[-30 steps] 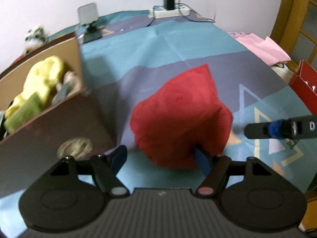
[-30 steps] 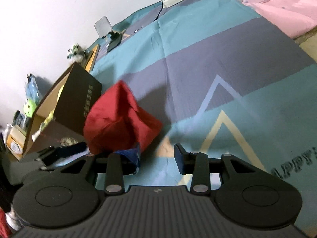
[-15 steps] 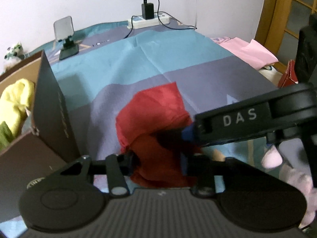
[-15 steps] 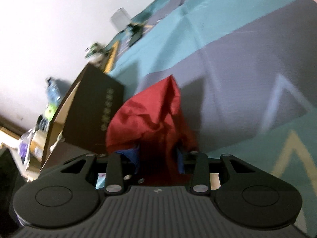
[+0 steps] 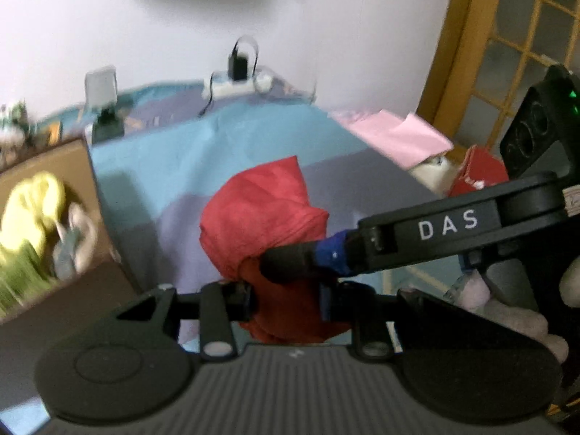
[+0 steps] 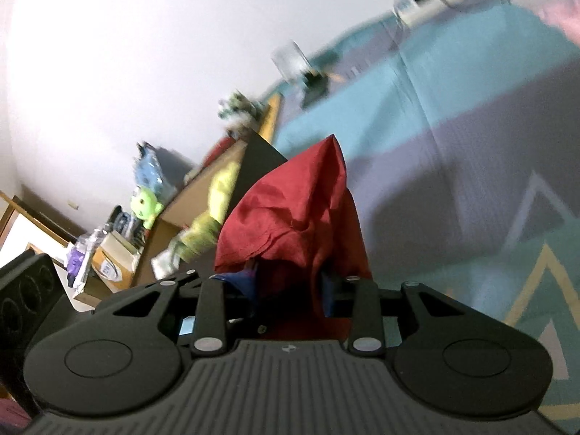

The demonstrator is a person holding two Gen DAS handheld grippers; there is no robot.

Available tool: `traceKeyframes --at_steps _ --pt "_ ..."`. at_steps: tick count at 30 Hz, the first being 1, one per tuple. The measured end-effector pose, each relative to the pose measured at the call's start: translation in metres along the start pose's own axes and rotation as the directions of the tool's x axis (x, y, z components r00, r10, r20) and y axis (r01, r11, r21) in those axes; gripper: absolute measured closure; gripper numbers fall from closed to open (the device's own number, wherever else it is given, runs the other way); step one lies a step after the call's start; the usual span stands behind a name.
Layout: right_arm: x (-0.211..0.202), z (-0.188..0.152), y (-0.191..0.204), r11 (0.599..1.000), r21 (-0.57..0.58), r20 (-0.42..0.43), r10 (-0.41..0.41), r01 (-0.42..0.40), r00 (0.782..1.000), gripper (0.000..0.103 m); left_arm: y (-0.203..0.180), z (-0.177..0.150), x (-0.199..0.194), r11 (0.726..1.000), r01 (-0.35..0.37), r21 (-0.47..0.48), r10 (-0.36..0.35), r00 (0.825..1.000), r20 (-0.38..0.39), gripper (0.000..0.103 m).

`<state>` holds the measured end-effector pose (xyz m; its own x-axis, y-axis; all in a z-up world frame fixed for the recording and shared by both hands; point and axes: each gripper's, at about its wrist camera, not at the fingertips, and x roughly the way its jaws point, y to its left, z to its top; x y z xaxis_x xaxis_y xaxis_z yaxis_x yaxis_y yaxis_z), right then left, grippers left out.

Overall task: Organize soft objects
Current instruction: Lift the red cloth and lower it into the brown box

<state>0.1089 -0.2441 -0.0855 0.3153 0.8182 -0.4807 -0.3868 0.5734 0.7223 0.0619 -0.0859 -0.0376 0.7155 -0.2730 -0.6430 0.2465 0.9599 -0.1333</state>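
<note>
A crumpled red cloth (image 5: pixel 261 214) hangs bunched above the blue and purple bedspread (image 5: pixel 188 159). My left gripper (image 5: pixel 286 299) is shut on its lower part. My right gripper (image 6: pixel 290 290) is shut on the same red cloth (image 6: pixel 301 217) and holds it lifted; its arm (image 5: pixel 435 232) crosses the left wrist view from the right. An open cardboard box (image 5: pixel 72 195) stands at the left with a yellow-green soft item (image 5: pixel 32 214) inside; the box (image 6: pixel 203 185) also shows in the right wrist view.
A power strip with a charger (image 5: pixel 235 79) and a small stand (image 5: pixel 103 108) sit at the bed's far end by the wall. Pink fabric (image 5: pixel 395 134) lies at the far right. Green plush (image 6: pixel 145 206) and clutter sit behind the box.
Both grippers have closed on the red cloth and lifted it off the bedspread. The right gripper moved in from the right, next to the left one.
</note>
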Motion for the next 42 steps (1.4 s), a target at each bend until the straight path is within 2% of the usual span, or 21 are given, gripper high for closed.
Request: traceKeyframes --at_steps 4,8,12,15,18,21,26,29,32,35,37,42 --pt "-0.007 0.014 0.033 0.998 -0.057 0.094 0.030 -0.025 0.995 0.086 0.007 0.020 -0.032 1.000 -0.002 0.023 -0.001 0.995 0.103 0.080" --pt "-0.002 0.035 0.071 0.988 -0.138 0.180 0.094 -0.070 0.979 0.086 0.025 0.042 -0.065 0.998 -0.040 0.045 0.030 0.977 0.209 0.080" --pt "0.020 0.052 0.105 0.971 -0.208 0.210 0.161 -0.117 0.964 0.086 0.054 0.055 -0.090 0.992 -0.115 0.044 0.098 0.955 0.280 0.079" --pt "0.049 0.060 0.127 0.960 -0.235 0.202 0.200 -0.151 0.959 0.086 0.084 0.056 -0.104 0.984 -0.176 0.012 0.164 0.939 0.303 0.078" --pt "0.085 0.061 0.146 0.955 -0.242 0.167 0.216 -0.173 0.962 0.086 0.118 0.052 -0.108 0.972 -0.229 -0.042 0.232 0.929 0.287 0.073" --pt "0.122 0.057 0.156 0.955 -0.225 0.110 0.223 -0.194 0.969 0.086 0.152 0.039 -0.110 0.959 -0.261 -0.111 0.280 0.929 0.242 0.073" --pt "0.175 0.038 0.169 0.962 -0.214 0.010 0.174 -0.168 0.985 0.086 0.198 0.012 -0.101 0.935 -0.300 -0.187 0.329 0.934 0.142 0.073" --pt "0.195 0.028 0.174 0.967 -0.213 -0.017 0.141 -0.141 0.990 0.086 0.218 -0.001 -0.096 0.924 -0.320 -0.210 0.345 0.934 0.095 0.069" --pt "0.210 0.022 0.176 0.972 -0.226 -0.013 0.066 -0.067 0.998 0.085 0.244 -0.011 -0.084 0.915 -0.323 -0.240 0.341 0.939 0.035 0.064" --pt "0.217 0.018 0.173 0.977 -0.208 0.010 -0.044 0.045 0.999 0.084 0.262 -0.022 -0.080 0.910 -0.321 -0.262 0.329 0.944 -0.016 0.058" --pt "0.216 0.018 0.169 0.982 -0.176 0.020 -0.064 0.067 0.998 0.084 0.266 -0.025 -0.081 0.912 -0.313 -0.266 0.318 0.948 -0.022 0.052" --pt "0.191 0.027 0.169 0.984 -0.141 0.099 -0.093 0.107 0.991 0.084 0.273 -0.020 -0.093 0.913 -0.307 -0.268 0.312 0.950 -0.025 0.048"
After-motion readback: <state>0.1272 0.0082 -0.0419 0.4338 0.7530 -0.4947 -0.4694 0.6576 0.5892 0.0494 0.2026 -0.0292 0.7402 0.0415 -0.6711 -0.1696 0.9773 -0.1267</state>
